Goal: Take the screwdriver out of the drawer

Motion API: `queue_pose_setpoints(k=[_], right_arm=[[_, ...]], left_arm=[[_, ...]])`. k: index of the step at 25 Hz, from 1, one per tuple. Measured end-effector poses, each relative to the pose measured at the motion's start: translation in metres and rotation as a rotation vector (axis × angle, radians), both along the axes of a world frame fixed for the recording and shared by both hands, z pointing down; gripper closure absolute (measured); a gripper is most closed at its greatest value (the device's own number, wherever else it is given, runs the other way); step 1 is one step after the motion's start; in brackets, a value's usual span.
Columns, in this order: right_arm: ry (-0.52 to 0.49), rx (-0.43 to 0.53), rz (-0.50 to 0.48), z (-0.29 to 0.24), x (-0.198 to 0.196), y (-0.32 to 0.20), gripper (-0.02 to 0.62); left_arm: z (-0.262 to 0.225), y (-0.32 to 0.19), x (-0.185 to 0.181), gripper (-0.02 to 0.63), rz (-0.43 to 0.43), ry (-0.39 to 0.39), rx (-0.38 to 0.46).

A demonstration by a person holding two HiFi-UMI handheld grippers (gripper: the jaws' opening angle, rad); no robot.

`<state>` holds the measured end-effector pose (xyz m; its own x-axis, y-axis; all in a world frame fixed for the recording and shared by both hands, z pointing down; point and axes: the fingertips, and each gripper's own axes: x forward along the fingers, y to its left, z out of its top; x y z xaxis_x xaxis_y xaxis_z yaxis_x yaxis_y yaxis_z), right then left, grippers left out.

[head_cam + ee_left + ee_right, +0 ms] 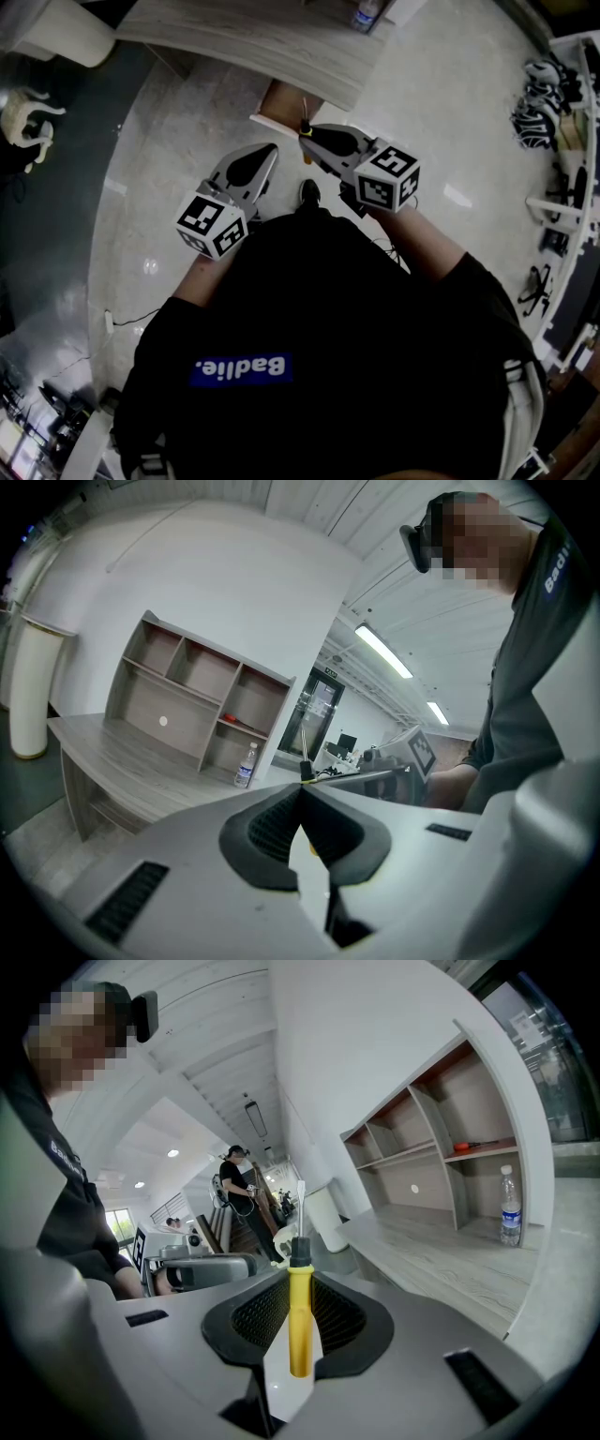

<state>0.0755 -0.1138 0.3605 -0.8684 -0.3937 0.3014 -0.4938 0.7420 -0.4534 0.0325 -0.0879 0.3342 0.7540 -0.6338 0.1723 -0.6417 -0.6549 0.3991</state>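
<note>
The right gripper [298, 1274] clamps a yellow-handled screwdriver [299, 1326] — black collar, thin steel shaft — while the left gripper [302, 791] is pinched closed, empty.

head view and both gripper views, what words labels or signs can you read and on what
"Badlie." white on a blue patch on the person's black shirt, upside down in the head view.
"Bad", then cut off, on the same shirt in the left gripper view.
Water bottle label: too small to read.
Left cube, right cube: square marker patterns, no letters.
</note>
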Motion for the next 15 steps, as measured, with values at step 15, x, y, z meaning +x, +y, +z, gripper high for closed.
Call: queue_pose_setpoints(k=[15], right_arm=[[0.01, -0.001, -0.001, -0.0004, -0.003, -0.0007, 0.502]], left_arm=[[-0.0016, -0.0002, -0.0044, 0.604, -0.003, 0.003, 0.004]])
